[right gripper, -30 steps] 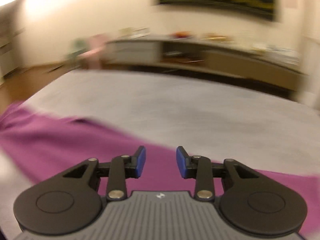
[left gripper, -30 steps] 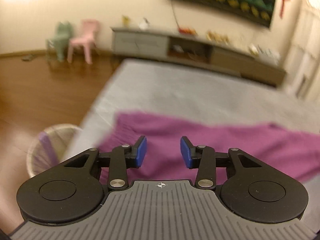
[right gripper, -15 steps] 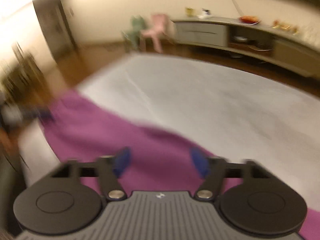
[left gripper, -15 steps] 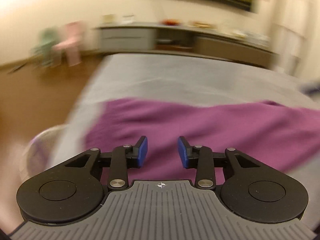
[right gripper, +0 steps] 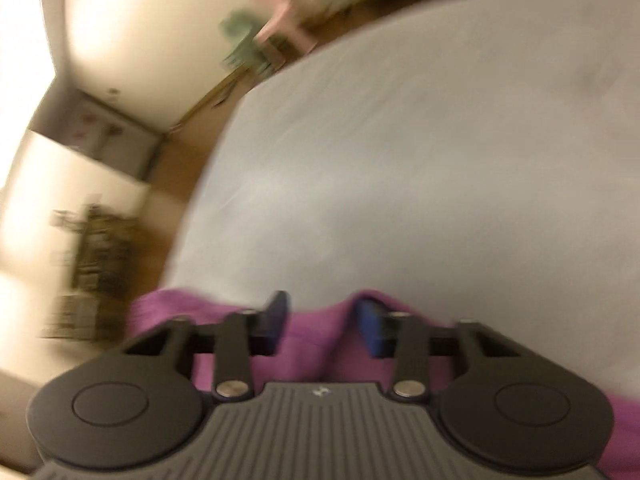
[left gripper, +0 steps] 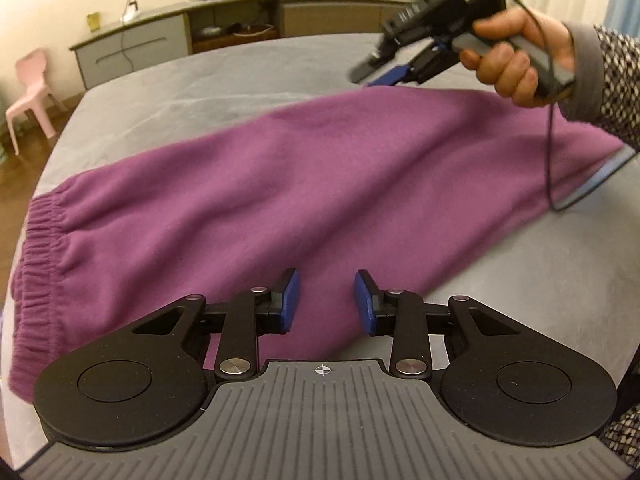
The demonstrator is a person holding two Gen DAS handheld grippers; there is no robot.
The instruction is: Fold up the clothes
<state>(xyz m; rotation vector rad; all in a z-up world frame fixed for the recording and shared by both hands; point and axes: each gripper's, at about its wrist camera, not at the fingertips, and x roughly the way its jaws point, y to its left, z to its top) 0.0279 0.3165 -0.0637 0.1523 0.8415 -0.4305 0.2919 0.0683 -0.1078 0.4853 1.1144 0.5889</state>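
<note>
Purple trousers (left gripper: 280,184) lie spread across the grey bed (left gripper: 200,80), their elastic waistband (left gripper: 40,260) at the left. My left gripper (left gripper: 326,300) hovers over the near edge of the cloth. Its jaws are closing, still apart, with nothing pinched. A hand (left gripper: 504,64) holds my right gripper (left gripper: 368,74) above the far edge of the trousers. In the blurred right wrist view that gripper (right gripper: 322,320) is tilted over the purple edge (right gripper: 312,344) on the bed (right gripper: 400,160). Its jaws are closing with a gap still between them, and cloth shows in that gap.
A long grey sideboard (left gripper: 240,28) runs along the far wall, with a pink chair (left gripper: 32,92) on the wooden floor at the left. A black cable (left gripper: 550,160) hangs from the right gripper over the cloth. The bed's left edge (right gripper: 192,216) drops to the floor.
The left gripper has come lower and closer over the trousers, its jaws a little narrower. The right gripper swung left and rolled, spread wide, then narrowed again at the cloth's far edge.
</note>
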